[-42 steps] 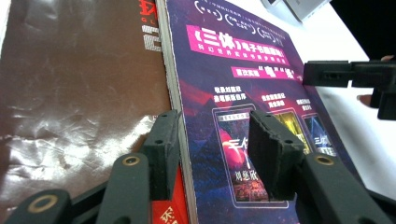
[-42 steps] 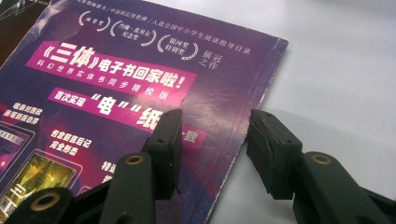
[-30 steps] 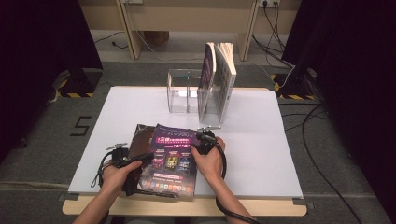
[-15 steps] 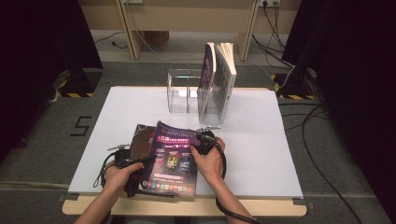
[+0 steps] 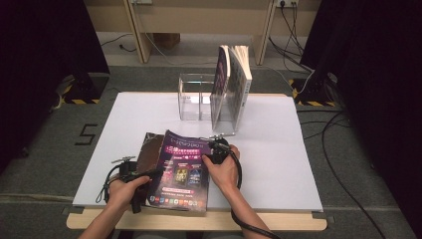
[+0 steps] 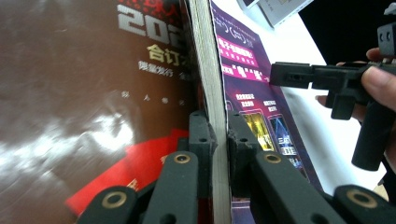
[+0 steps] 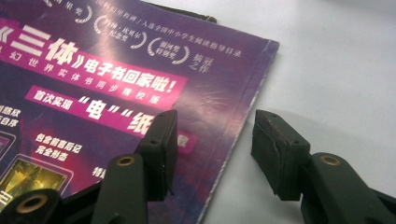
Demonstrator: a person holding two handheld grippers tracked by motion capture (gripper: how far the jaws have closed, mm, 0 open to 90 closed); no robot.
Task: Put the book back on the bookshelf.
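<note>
A thick paperback lies on the white table (image 5: 278, 164), its purple cover (image 5: 181, 169) tilted up over a glossy brown cover (image 5: 149, 149). My left gripper (image 5: 149, 174) is at the book's left side. Its jaws have just been closing and are now shut on the page block (image 6: 212, 93), with my left gripper's pads (image 6: 218, 130) pressing both sides. My right gripper (image 5: 211, 152) is at the book's right edge. Its jaws have just been opening and my right gripper (image 7: 212, 144) stands open, one finger over the purple cover (image 7: 116, 93) and the other over the bare table (image 7: 336, 60).
A clear acrylic book stand (image 5: 196, 97) sits at the table's far middle with two books (image 5: 231, 84) upright in its right side. The table's front edge runs just below both hands. Cables lie on the floor to the right.
My left gripper has closed onto the book's left edge. The purple cover sits slightly more raised than before. The right hand has stayed where it was.
</note>
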